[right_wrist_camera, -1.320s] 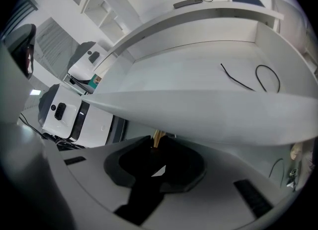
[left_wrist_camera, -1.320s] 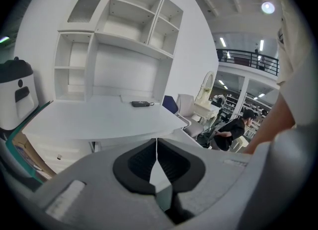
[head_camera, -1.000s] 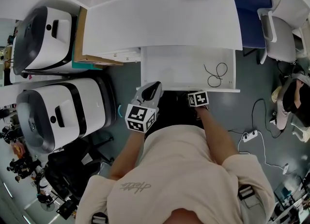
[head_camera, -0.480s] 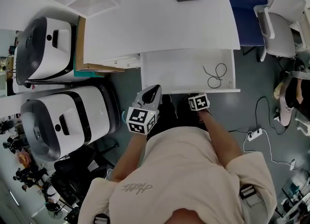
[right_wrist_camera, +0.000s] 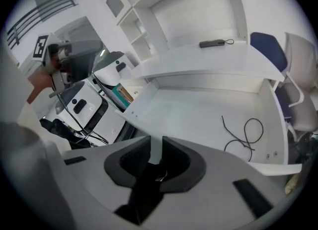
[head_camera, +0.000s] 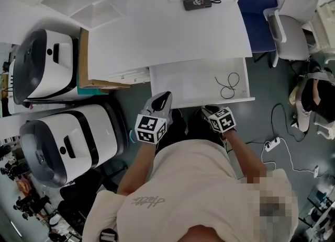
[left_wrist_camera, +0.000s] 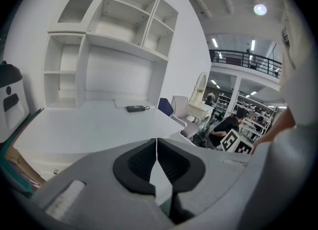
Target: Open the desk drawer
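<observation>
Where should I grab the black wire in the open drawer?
Probably pinch the black wire on one strand of its loop, coming straight down from above. It lies flat on the floor of the drawer, whose walls block fingers coming from the sides.

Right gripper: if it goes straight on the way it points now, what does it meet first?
Most likely the front edge of the open drawer, just ahead of the right gripper. If it passes above that edge, its bare floor comes next; the black cable lies further right. Depth is unclear.
</observation>
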Demonstrator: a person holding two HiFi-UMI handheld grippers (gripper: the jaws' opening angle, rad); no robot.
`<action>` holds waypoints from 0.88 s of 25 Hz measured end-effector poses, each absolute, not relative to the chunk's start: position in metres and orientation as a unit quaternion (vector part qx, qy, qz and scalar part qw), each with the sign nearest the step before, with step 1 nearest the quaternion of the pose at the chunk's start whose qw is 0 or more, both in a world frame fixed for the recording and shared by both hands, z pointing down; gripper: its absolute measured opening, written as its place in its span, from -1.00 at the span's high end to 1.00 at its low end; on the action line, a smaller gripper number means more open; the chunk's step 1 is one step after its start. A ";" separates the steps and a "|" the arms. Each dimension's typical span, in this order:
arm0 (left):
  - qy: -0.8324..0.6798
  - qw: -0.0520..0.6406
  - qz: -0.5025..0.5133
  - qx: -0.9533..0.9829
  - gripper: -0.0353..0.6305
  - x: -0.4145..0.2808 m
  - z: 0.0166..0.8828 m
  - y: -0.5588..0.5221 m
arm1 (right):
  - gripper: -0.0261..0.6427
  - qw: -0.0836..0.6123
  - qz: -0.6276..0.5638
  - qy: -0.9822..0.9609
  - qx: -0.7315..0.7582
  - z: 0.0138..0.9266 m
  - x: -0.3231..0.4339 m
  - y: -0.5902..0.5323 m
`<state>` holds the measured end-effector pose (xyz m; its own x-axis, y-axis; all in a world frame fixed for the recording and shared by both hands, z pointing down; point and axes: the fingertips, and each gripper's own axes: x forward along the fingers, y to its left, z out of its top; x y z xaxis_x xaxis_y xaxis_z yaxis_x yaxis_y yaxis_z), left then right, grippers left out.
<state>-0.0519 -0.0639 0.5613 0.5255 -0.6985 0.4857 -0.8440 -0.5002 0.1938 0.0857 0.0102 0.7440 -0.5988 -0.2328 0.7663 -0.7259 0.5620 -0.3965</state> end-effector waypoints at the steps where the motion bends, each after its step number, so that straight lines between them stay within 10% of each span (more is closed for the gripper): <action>1: -0.453 0.205 0.173 0.850 0.84 -0.054 0.558 -0.065 | 0.70 0.332 0.360 -0.821 0.294 0.734 0.083 0.010; 22: -0.447 0.126 0.117 0.878 0.84 -0.080 0.462 -0.068 | 0.91 0.143 0.190 -0.912 0.334 0.498 0.041 -0.063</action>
<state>-0.0796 -0.0685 0.4617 0.5727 -0.7559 0.3173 -0.8145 -0.5684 0.1162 0.0409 -0.0630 0.4978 -0.7361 -0.5549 0.3877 -0.6635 0.7049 -0.2507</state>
